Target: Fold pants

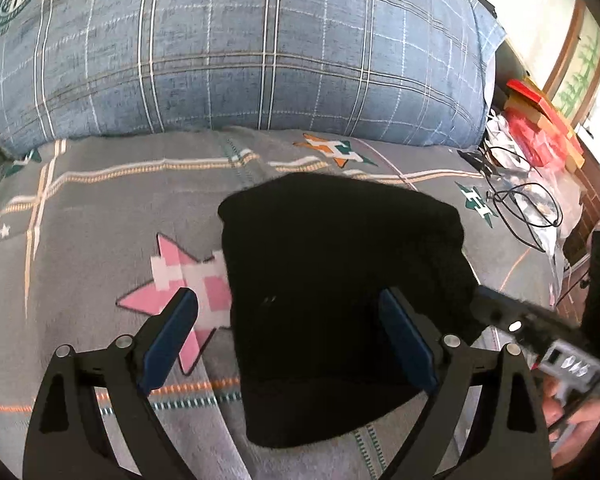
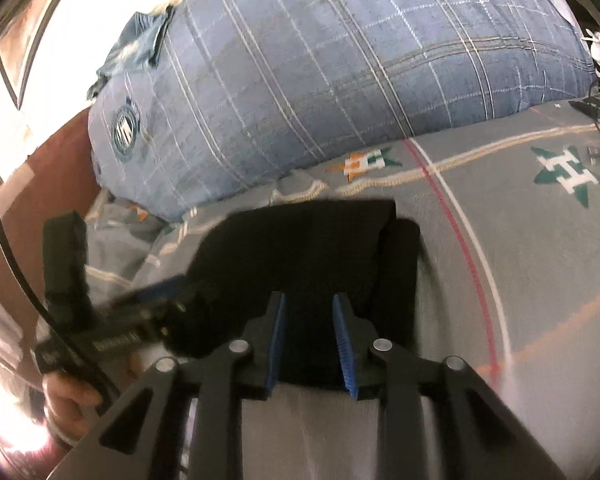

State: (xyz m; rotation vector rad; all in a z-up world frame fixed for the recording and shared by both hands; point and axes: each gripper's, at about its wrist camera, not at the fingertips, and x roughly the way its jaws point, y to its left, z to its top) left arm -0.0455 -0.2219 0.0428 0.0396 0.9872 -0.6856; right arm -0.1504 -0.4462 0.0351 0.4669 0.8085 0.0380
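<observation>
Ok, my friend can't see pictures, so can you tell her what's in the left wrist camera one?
Folded black pants lie on a grey bedspread with star patterns, with the left gripper open wide, one finger over the pants and one over a pink star. A big blue plaid pillow lies behind, and the right gripper touches the pants' right edge.

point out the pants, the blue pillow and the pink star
pants (image 1: 332, 280): left wrist view, middle of the folded black cloth
blue pillow (image 1: 240, 48): left wrist view, middle of its plaid cover
pink star (image 1: 172, 280): left wrist view, centre of the print on the bedsheet, left of the pants
</observation>
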